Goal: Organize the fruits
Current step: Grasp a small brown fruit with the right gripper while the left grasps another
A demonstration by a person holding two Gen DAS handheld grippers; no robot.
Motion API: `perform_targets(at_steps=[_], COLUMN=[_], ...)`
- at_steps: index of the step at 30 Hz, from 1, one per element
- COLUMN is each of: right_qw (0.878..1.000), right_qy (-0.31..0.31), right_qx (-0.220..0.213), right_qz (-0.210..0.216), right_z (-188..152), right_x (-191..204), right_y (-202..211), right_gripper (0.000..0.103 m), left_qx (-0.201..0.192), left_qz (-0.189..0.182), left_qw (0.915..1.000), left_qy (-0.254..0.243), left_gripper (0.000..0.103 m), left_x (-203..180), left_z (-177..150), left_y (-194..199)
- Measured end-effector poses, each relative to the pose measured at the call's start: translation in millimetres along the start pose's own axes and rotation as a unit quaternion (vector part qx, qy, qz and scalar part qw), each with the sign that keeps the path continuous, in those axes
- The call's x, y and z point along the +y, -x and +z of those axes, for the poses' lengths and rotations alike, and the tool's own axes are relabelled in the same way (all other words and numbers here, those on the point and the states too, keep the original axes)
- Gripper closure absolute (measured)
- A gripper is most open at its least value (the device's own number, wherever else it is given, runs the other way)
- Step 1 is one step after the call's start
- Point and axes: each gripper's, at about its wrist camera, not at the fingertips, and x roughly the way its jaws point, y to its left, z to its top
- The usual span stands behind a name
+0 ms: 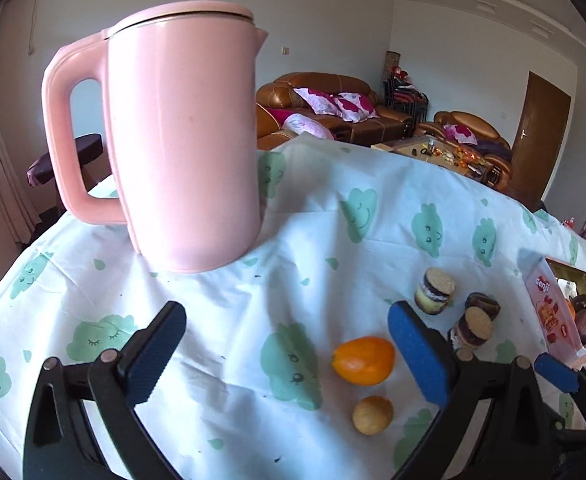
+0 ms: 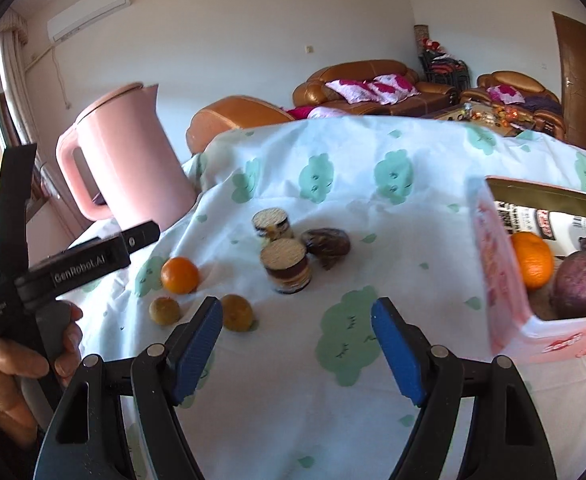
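An orange fruit [image 1: 363,360] [image 2: 180,275] lies on the cloth-covered table, with two small yellowish round fruits [image 2: 165,311] [image 2: 237,313] near it; one of them shows in the left wrist view [image 1: 372,415]. My left gripper [image 1: 289,344] is open and empty above the cloth; the orange fruit lies just left of its right finger. My right gripper [image 2: 297,340] is open and empty, left of the pink box [image 2: 505,280]. The box holds an orange [image 2: 532,260], a purple fruit [image 2: 579,290] and other pieces.
A pink kettle [image 1: 181,140] [image 2: 125,164] stands at the back left of the table. Two layered cakes [image 2: 272,223] [image 2: 287,266] and a dark brown piece [image 2: 327,243] sit mid-table. Sofas and a low table stand behind. The left gripper's handle [image 2: 33,272] shows at the left.
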Motion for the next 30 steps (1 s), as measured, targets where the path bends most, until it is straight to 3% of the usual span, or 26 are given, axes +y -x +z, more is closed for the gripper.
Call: perform_targets(at_steps=[5, 7, 9, 10, 12, 14, 17, 19, 21, 26, 30], right_qw=[0.998, 0.997, 0.995, 0.994, 0.994, 0.995, 0.996, 0.997, 0.998, 0.999, 0.999], right_qy=[0.030, 0.045, 0.052, 0.054, 0.054, 0.044, 0.022, 0.003, -0.003, -0.011, -0.019], right_qx=[0.034, 0.052, 0.081, 0.094, 0.089, 0.090, 0.083, 0.070, 0.056, 0.036, 0.038], right_qz=[0.032, 0.026, 0.019, 0.014, 0.018, 0.023, 0.016, 0.015, 0.004, -0.009, -0.006], right_z=[2, 5, 4, 4, 4, 4, 3, 3, 3, 2, 3], right_x=[31, 44, 49, 50, 49, 43, 30, 19, 8, -13, -18], right_y=[-25, -39, -52, -57, -55, -54, -47, -40, -30, -12, -11], right_gripper=[0.026, 0.035, 0.052, 0.053, 0.067, 0.073, 0.073, 0.073, 0.073, 0.073, 0.073], left_qx=[0.007, 0.011, 0.014, 0.016, 0.021, 0.029, 0.049, 0.067, 0.080, 0.088, 0.093], left_qz=[-0.011, -0.023, -0.032, -0.037, -0.052, -0.075, -0.112, -0.137, -0.155, -0.164, -0.132], left_qw=[0.9999, 0.9997, 0.9993, 0.9991, 0.9982, 0.9965, 0.9917, 0.9866, 0.9815, 0.9720, 0.9748], left_qy=[0.002, -0.002, -0.009, -0.012, -0.018, -0.025, -0.040, -0.058, -0.079, -0.143, -0.154], left_gripper=[0.001, 0.002, 0.003, 0.005, 0.008, 0.013, 0.023, 0.042, 0.050, 0.058, 0.060], left_x=[13, 12, 9, 8, 5, 1, -7, -15, -25, -52, -55], left_z=[0, 1, 1, 1, 0, -1, -6, -12, -18, -33, -38], left_y=[0, 0, 1, 1, 3, 3, 3, 2, 1, 4, -3])
